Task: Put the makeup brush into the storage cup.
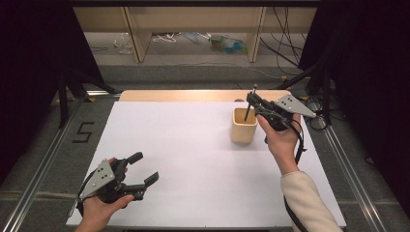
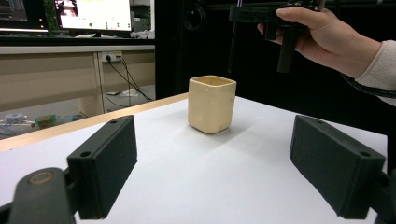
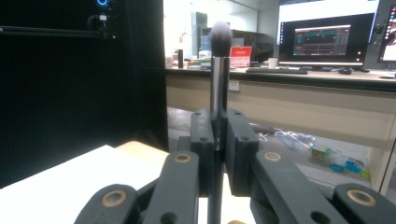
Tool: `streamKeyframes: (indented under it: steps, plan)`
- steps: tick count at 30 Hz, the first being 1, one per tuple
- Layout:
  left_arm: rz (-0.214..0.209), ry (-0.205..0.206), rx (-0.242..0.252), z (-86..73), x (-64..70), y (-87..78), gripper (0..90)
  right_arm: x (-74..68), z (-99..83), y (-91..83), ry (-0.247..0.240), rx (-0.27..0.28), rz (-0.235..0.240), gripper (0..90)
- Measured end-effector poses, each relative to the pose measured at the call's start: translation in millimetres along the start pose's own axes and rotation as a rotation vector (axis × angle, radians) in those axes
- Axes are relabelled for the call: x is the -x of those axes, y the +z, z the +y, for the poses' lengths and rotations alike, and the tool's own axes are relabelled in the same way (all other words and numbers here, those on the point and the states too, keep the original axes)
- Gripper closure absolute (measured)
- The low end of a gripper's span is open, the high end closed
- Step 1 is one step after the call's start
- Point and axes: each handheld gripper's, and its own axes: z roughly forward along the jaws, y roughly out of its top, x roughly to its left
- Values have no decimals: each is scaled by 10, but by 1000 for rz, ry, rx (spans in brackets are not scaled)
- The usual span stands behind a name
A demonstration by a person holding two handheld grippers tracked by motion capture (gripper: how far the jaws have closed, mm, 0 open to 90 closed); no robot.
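Black jaws of the right hand-held gripper (image 1: 251, 102) clamp a brush (image 3: 219, 70) over the cup (image 1: 243, 125); the left hand-held gripper (image 1: 145, 169) gapes apart.

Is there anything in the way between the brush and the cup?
Nothing visible. The right gripper holds the makeup brush upright, with its handle end at the open mouth of the beige cup. The left gripper rests open, far off at the near edge of the table.
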Motion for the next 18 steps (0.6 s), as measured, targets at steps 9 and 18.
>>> streamKeyframes:
  steps: [9,18]
  plan:
    - [0,-2,1,1,2,-1,148,11,-2,21,4,8,-7,837]
    - [0,-3,2,2,4,0,148,26,7,19,4,-9,-2,838]
